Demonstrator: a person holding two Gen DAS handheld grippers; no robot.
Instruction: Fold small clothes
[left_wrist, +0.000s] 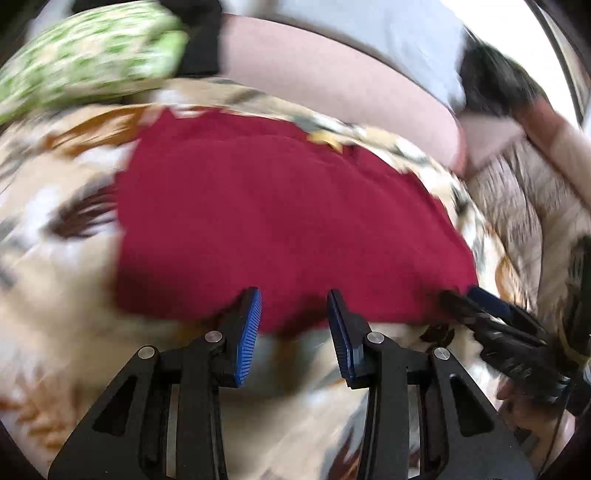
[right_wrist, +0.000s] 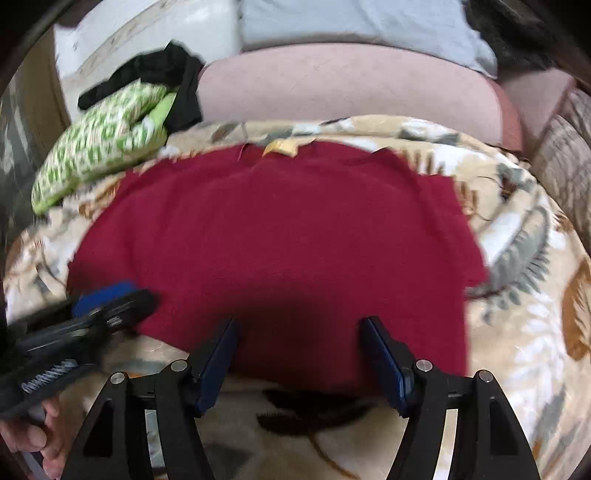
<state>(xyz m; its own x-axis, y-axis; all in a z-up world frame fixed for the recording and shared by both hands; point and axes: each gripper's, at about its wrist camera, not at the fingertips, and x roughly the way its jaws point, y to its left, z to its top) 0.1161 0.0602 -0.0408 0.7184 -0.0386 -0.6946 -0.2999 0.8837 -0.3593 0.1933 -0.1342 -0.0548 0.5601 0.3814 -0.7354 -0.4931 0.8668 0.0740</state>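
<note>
One patterned blanket (right_wrist: 524, 332) is covering the whole surface, a pinkish bolster (right_wrist: 347, 85) lying along its far edge. Spreading flat on the blanket is a red garment (right_wrist: 280, 236), possibly folded; blur obscures it. Left gripper (left_wrist: 294, 308) and right gripper (right_wrist: 298, 330) are hovering with jaws parted at its near hem.
</note>
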